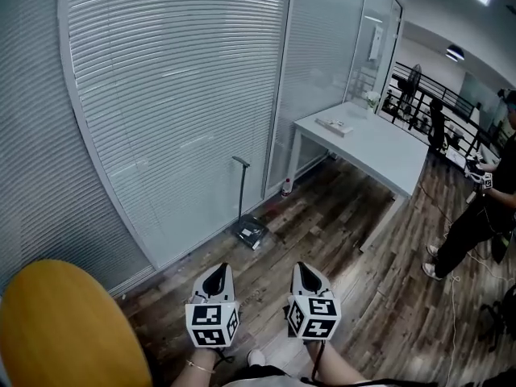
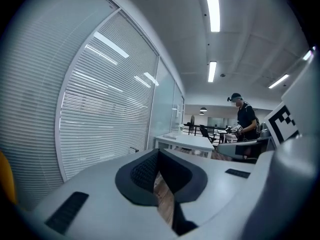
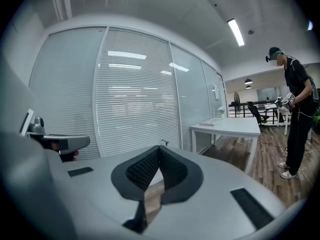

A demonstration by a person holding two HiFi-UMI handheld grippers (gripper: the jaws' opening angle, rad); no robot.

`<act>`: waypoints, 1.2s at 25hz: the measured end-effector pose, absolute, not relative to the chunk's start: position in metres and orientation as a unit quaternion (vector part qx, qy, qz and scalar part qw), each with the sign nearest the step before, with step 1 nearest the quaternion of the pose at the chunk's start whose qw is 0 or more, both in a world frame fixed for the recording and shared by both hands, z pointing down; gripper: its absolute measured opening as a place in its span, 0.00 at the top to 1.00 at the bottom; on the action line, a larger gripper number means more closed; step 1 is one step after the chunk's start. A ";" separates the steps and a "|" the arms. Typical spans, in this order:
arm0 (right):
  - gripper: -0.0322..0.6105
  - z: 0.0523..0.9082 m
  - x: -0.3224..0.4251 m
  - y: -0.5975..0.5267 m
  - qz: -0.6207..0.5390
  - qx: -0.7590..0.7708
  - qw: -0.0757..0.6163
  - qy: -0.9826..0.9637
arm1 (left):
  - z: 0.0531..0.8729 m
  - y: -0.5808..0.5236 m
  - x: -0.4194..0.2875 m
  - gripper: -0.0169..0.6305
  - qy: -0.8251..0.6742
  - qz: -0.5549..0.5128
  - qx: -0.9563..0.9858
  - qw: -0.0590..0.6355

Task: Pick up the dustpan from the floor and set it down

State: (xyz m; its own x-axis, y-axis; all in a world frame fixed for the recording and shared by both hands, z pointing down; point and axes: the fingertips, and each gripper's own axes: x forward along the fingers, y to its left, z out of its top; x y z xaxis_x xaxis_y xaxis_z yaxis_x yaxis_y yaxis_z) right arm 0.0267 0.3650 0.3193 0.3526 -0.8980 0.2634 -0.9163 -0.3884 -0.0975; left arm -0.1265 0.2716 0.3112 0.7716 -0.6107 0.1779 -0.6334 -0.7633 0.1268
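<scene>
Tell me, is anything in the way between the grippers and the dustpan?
Nothing visible does. Only bare wooden floor lies between the dustpan by the glass wall and the left gripper and right gripper.

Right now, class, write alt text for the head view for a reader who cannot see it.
The left gripper and right gripper, both shut and empty, point across a wooden floor toward a long-handled dustpan standing by a blind-covered glass wall. A white table and a person are at right.

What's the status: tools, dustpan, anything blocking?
Left tool shut, empty. Right tool shut, empty. Dustpan on floor by glass wall, handle upright, untouched. Nothing seen in between; white table off right.
</scene>
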 end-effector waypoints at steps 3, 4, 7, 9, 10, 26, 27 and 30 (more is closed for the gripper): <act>0.90 0.320 0.050 0.342 0.138 0.819 0.032 -0.556 | 0.313 0.250 -0.103 0.95 -0.336 0.064 0.935 0.091; 0.90 0.321 0.057 0.334 0.138 0.818 0.032 -0.557 | 0.315 0.243 -0.096 0.95 -0.337 0.065 0.935 0.092; 0.90 0.324 0.075 0.314 0.140 0.814 0.035 -0.563 | 0.317 0.224 -0.077 0.95 -0.342 0.066 0.933 0.092; 0.90 0.325 0.086 0.302 0.139 0.812 0.036 -0.566 | 0.317 0.213 -0.066 0.95 -0.346 0.064 0.932 0.093; 0.90 0.325 0.091 0.297 0.138 0.811 0.038 -0.568 | 0.317 0.208 -0.061 0.95 -0.347 0.064 0.931 0.094; 0.90 0.350 0.143 0.232 0.158 0.807 0.049 -0.567 | 0.339 0.138 -0.016 0.95 -0.353 0.068 0.926 0.115; 0.90 0.352 0.147 0.226 0.159 0.808 0.048 -0.566 | 0.341 0.132 -0.011 0.95 -0.350 0.068 0.927 0.115; 0.90 0.356 0.161 0.202 0.161 0.809 0.047 -0.564 | 0.345 0.106 0.006 0.95 -0.345 0.067 0.929 0.116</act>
State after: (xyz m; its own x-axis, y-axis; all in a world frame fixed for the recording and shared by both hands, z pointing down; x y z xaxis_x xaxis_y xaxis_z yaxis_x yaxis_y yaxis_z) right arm 0.1608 0.2021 0.3557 0.3122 -0.8969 0.3132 -0.9273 -0.3594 -0.1050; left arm 0.0065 0.1058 0.3447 0.7528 -0.6257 0.2043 -0.6567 -0.7349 0.1693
